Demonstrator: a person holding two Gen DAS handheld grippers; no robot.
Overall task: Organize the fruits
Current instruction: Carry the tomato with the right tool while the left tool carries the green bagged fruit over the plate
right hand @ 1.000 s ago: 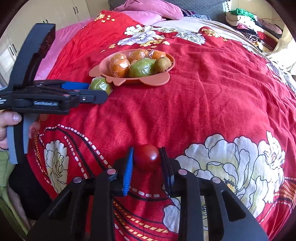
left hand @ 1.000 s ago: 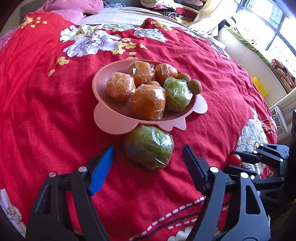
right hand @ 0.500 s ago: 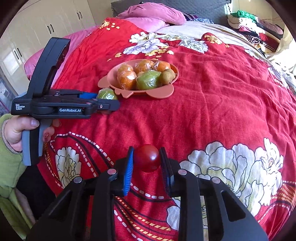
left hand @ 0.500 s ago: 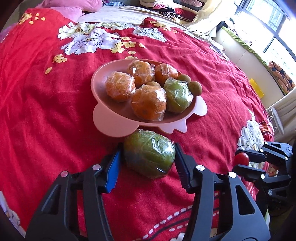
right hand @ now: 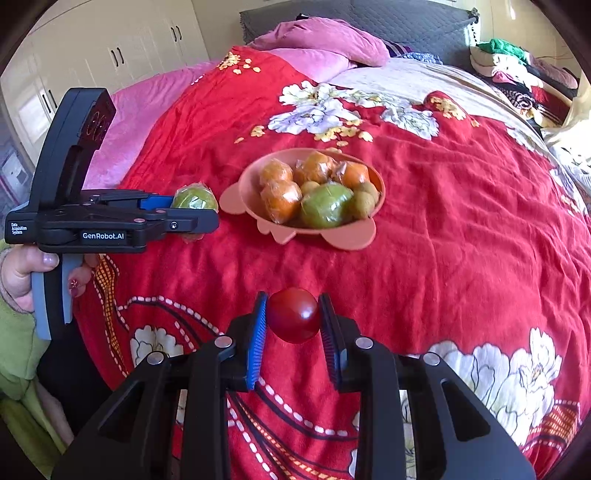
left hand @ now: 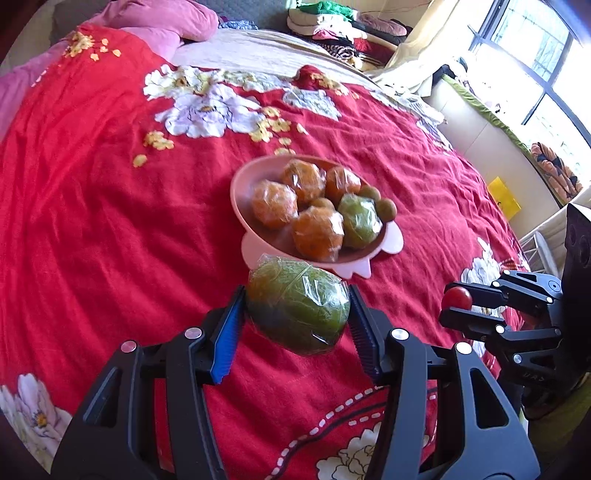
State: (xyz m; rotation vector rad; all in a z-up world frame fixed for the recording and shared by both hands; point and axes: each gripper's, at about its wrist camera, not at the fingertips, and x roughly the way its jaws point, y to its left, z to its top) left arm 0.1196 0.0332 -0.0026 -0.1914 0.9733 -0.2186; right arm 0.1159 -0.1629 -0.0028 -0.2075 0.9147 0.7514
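A pink bowl stands on the red bedspread and holds several plastic-wrapped orange fruits, a wrapped green fruit and small brown-green fruits. My left gripper is shut on another wrapped green fruit and holds it above the bed, just in front of the bowl. My right gripper is shut on a red tomato, lifted off the bed. The right gripper also shows in the left wrist view at the right. The left gripper with its green fruit shows left of the bowl in the right wrist view.
Pink pillows lie at the head of the bed. Folded clothes are piled at the far corner. A window and a low ledge run along the right. White wardrobes stand at the left.
My left gripper closed on the wrapped green fruit and lifted it off the bed. My right gripper rose with the tomato still in it.
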